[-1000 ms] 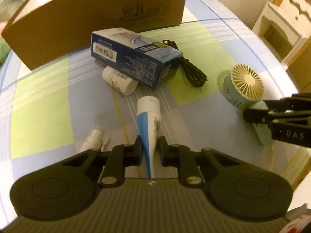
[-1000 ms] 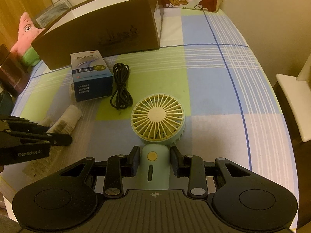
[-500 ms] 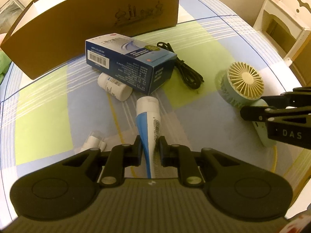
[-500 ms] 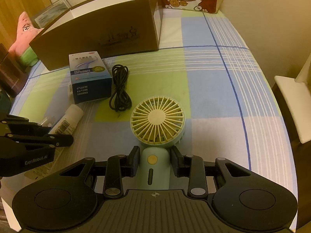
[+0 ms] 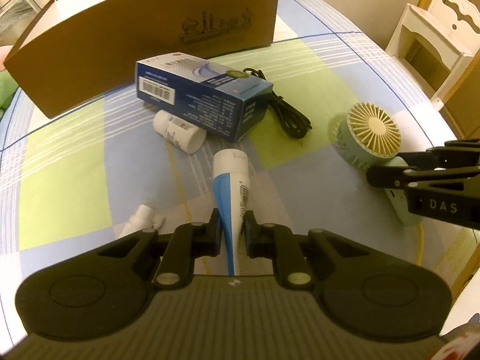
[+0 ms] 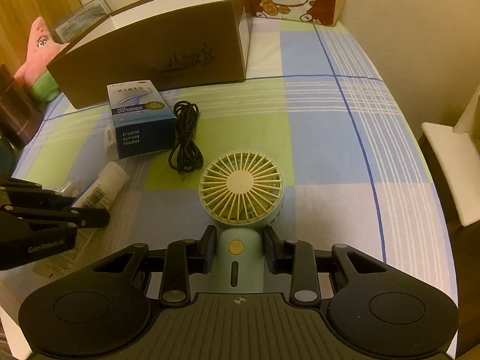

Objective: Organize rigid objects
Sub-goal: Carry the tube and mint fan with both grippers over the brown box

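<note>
Jaws of the left hand-held gripper [image 5: 231,234] are squeezed nearly together on one blue-and-white tube [image 5: 232,192], cap pointing to 12 o'clock. Right hand-held gripper [image 6: 239,249] is narrowly parted, clamping the handle of one small fan [image 6: 241,190]. Beyond, on the checked cloth [image 6: 330,138]: one blue carton [image 5: 204,99] at 11 o'clock, one white bottle [image 5: 180,133] touching it, one coiled black cable [image 6: 184,142], one big brown box [image 6: 168,48].

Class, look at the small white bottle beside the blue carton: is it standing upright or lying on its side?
Lying on its side. The white bottle shows its round end toward the camera, its length flat on the checked cloth, tucked against the blue carton.
</note>
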A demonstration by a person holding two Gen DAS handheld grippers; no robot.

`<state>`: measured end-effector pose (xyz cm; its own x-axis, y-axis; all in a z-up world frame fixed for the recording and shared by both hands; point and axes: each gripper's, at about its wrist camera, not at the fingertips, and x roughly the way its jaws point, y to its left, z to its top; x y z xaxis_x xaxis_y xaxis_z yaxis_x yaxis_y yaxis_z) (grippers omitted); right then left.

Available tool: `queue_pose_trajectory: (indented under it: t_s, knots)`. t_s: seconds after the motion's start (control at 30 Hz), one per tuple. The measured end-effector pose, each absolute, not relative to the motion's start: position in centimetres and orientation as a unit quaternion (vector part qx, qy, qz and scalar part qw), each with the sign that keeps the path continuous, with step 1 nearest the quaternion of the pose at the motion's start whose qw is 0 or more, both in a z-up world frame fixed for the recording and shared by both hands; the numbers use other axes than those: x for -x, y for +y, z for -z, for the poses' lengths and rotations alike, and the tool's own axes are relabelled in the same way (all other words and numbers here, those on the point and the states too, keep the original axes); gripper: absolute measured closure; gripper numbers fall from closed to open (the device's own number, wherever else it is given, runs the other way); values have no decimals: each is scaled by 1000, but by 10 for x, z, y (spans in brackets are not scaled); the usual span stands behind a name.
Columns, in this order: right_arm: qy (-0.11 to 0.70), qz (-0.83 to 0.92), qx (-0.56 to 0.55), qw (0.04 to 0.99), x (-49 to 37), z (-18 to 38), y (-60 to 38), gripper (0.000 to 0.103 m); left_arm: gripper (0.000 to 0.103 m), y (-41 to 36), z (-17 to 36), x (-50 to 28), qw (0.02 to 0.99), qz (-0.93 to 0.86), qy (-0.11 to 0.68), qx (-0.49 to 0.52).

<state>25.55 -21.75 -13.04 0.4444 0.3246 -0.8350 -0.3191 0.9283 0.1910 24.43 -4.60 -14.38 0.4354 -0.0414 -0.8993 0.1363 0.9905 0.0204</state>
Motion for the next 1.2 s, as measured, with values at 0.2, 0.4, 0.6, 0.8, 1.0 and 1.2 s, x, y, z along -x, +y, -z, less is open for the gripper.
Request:
queue_pose_trajectory:
  t_s: [0.2,0.4,0.6,0.8,1.0,1.2]
  knots:
    - [485,-199,-16,851,-249,119,-219,70,90,-33,129,-237,853,46,519,-31]
    - [474,-207,-28,855,-246,103,-216,70,90,-15,112,-230,860,31,509,-18]
    - [462,-221,-36,858,-248,87,-210,70,90,4,94,-225,869,14,494,0]
    - [449,-242,-42,859,-255,71,-197,70,90,22,74,-229,879,-2,476,11]
    - [434,-269,-49,858,-271,54,-175,70,90,35,55,-241,888,-8,459,12]
    - [414,-294,-58,859,-297,35,-148,70,90,46,34,-268,900,-11,435,7]
